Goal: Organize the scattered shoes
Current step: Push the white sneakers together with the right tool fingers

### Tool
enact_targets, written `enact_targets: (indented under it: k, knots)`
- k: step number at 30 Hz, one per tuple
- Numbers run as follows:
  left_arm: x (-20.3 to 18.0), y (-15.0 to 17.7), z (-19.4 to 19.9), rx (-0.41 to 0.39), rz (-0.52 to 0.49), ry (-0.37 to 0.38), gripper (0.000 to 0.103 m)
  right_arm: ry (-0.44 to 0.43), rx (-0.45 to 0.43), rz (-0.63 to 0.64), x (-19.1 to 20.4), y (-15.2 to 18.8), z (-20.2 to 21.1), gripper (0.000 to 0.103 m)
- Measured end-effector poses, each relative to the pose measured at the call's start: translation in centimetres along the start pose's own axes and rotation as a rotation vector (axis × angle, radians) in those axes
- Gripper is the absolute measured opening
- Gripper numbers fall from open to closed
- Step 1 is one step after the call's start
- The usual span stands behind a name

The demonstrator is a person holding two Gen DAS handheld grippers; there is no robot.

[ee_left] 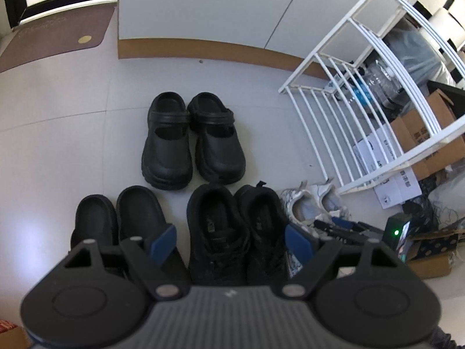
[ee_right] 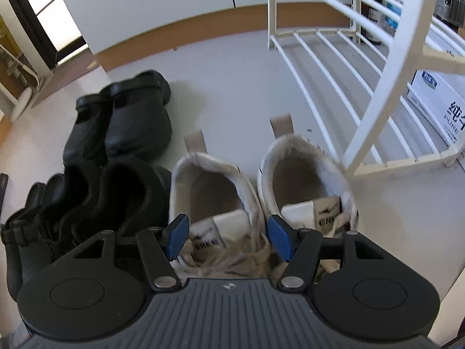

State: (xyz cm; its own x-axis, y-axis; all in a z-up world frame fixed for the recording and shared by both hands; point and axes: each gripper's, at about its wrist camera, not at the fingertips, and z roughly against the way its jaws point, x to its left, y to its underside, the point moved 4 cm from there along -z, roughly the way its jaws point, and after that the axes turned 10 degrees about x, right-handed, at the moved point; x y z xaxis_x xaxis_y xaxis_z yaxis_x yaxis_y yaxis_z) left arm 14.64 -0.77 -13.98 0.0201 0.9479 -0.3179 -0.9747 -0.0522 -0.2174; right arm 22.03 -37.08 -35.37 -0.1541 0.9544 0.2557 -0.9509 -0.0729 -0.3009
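Note:
My left gripper (ee_left: 231,242) hangs open over a pair of black sneakers (ee_left: 218,232) on the floor. The pair lies between its blue fingertips (ee_left: 164,242), and a strip of floor shows beside the left pad. Black clogs (ee_left: 165,145) stand beyond them, and black slip-ons (ee_left: 139,215) sit to the left. My right gripper (ee_right: 229,237) is shut on the left white sneaker (ee_right: 209,192), its pads (ee_right: 177,234) against the shoe's sides at the tongue. The other white sneaker (ee_right: 302,180) sits just right of it. Both white sneakers (ee_left: 305,203) show low right in the left wrist view.
A white wire shoe rack (ee_right: 334,87) stands right of the white sneakers, its post (ee_right: 375,110) close to the right sneaker. Cardboard boxes (ee_left: 430,145) and bottles (ee_left: 380,78) lie behind the rack. A wall with a brown skirting (ee_left: 203,48) runs ahead. A brown mat (ee_left: 55,37) lies far left.

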Motion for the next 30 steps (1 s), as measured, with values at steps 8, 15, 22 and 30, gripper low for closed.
enact_targets:
  k: [8,15,22,30]
  knots:
    - [-0.6,0.2,0.0,0.003,-0.008,0.014,0.084,-0.02,0.034,-0.006,-0.7,1.9,-0.1,0.061]
    - [-1.0,0.1,-0.1,0.002,-0.015,0.014,0.084,-0.044,0.042,-0.043,-1.8,3.5,-0.1,0.055]
    - [-0.8,-0.1,-0.3,0.005,-0.009,0.02,0.084,-0.017,-0.057,0.029,-0.7,2.1,2.7,0.055]
    - [-0.9,0.0,-0.3,0.01,-0.002,0.03,0.084,0.017,-0.062,0.064,-1.2,-0.2,1.6,0.055]
